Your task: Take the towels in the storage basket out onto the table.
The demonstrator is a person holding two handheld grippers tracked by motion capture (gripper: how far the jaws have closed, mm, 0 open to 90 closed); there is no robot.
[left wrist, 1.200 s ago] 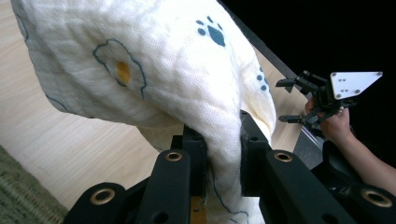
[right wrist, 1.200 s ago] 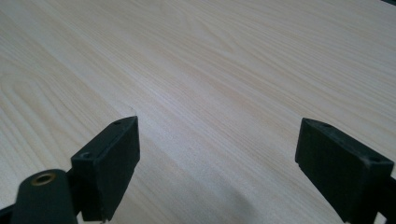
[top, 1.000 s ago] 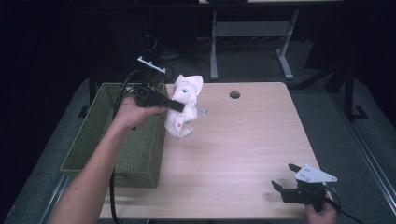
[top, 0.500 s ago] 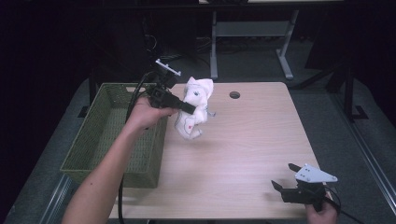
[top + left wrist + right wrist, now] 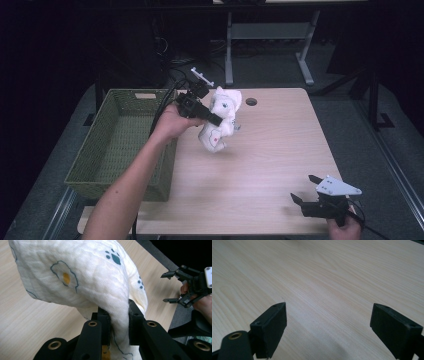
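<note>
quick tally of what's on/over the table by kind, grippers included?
Soft toy, white, clamped in the left gripper: 1
Woven basket, green, at the table's left edge: 1
Grippers: 2, left gripper, right gripper
Total: 4

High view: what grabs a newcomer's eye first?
The white printed cloth, bunched and held above the wooden table by the left gripper, whose jaws pinch a fold of it. Beside it at the table's left edge sits a green woven basket; the right gripper rests open near the front right corner.
</note>
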